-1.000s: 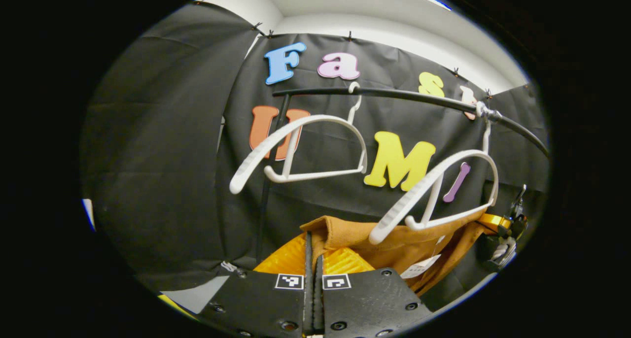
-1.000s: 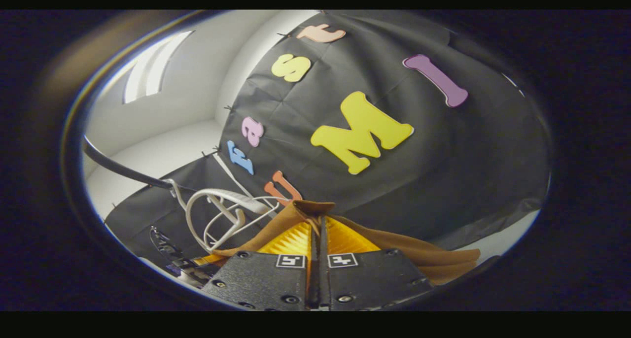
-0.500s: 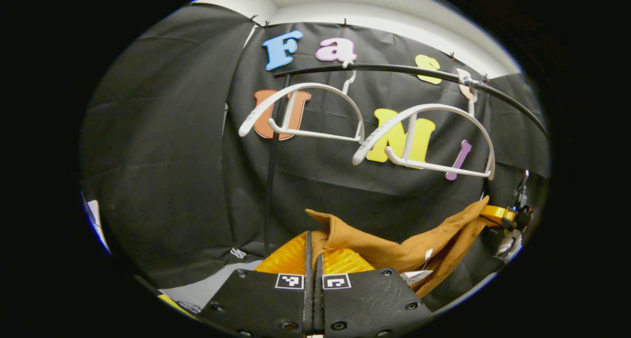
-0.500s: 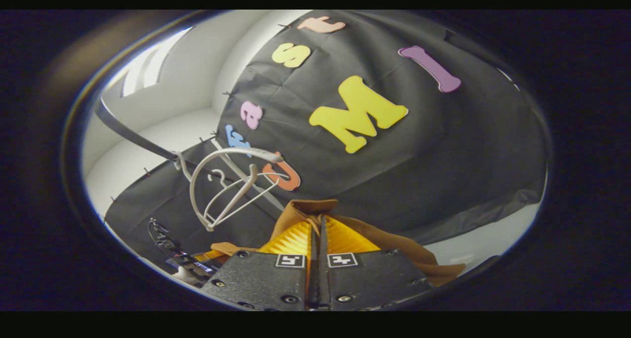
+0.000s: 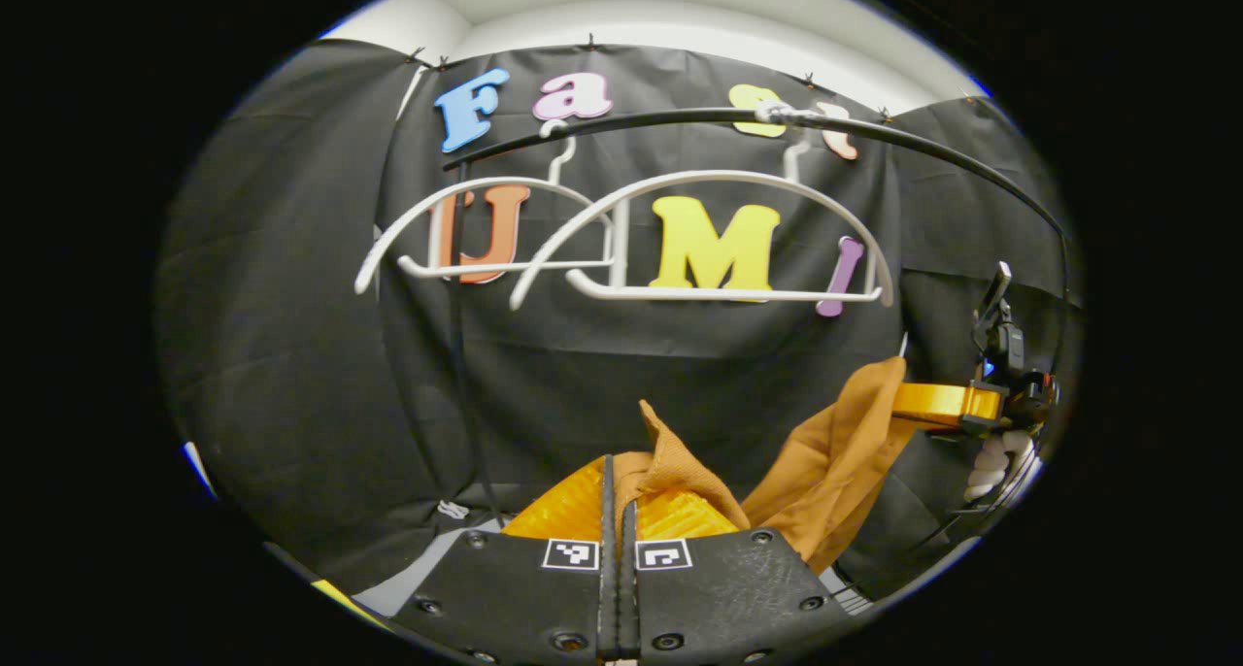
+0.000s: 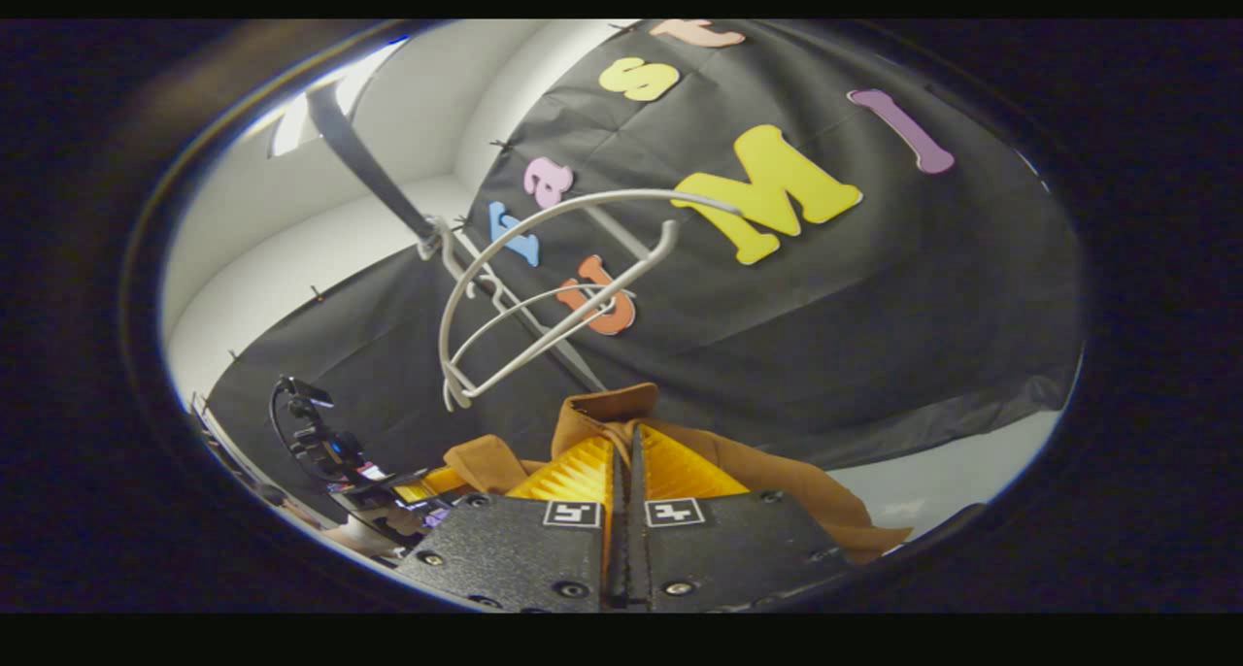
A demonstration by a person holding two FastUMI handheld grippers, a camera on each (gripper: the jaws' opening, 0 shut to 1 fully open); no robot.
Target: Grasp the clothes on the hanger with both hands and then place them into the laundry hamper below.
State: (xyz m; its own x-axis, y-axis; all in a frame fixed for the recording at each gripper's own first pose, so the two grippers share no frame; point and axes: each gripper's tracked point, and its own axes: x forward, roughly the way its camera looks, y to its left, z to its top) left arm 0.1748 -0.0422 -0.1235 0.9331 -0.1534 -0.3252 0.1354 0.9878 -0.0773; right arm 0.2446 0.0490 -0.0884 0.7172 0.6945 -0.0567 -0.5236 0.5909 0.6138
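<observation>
**Garment off the hangers, hamper drop still to come**

The soft ochre-brown cloth garment [image 5: 835, 452] hung slack between the two grippers, clear of and below both white plastic hangers. In the left gripper view, the left gripper [image 5: 619, 496] had its fingers pressed together on one folded edge of the cloth. In the right gripper view, the right gripper [image 6: 629, 472] was likewise clamped tight on another bunched edge of the garment [image 6: 767, 467].

The nearer white plastic hanger [image 5: 699, 234] and the farther one [image 5: 476, 234] hung bare on the curved black rail [image 5: 932, 151].

Judging from this, the two-handed grasp and the removal were done. What was left was lowering the garment into the laundry hamper and letting go.
</observation>
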